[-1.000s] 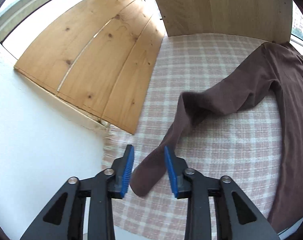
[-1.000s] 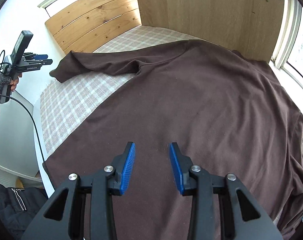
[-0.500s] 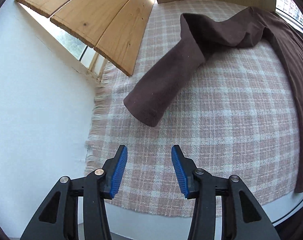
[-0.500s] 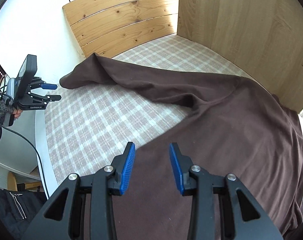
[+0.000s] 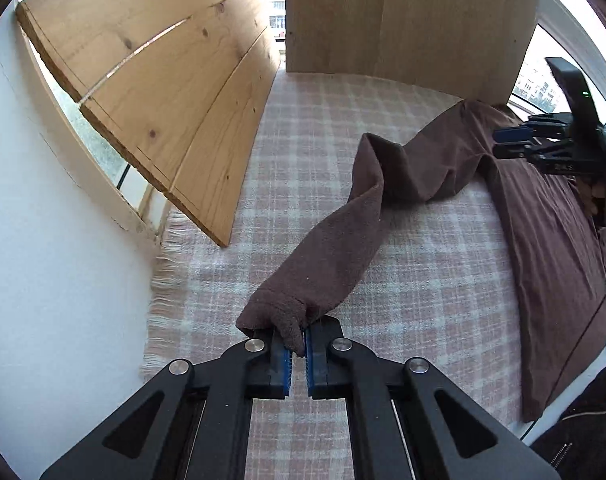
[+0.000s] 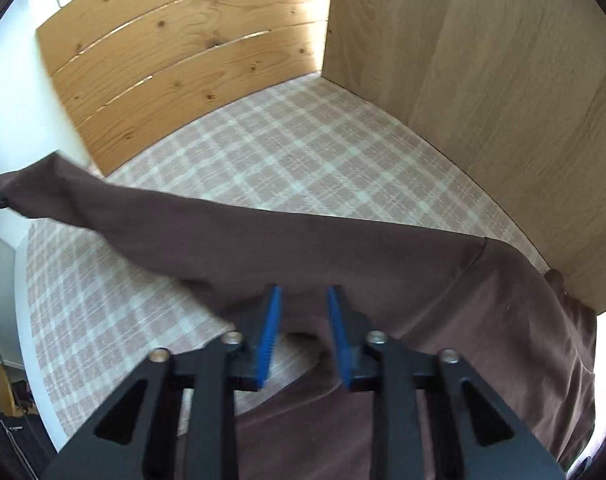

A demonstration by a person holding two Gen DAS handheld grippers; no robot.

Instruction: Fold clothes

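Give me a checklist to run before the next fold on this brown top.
1. Jaws of the left gripper shut on the sleeve cuff: ok.
2. The right gripper grips the brown top: not ok, jaws stand apart over the fabric.
3. The sleeve lies flat: not ok, twisted and bunched midway.
4. Bare plaid cloth beside the sleeve to fold onto: ok.

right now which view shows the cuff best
Left wrist view: the cuff sits close up, pinched in the left gripper. In the right wrist view it is only a small brown tip at the left edge.
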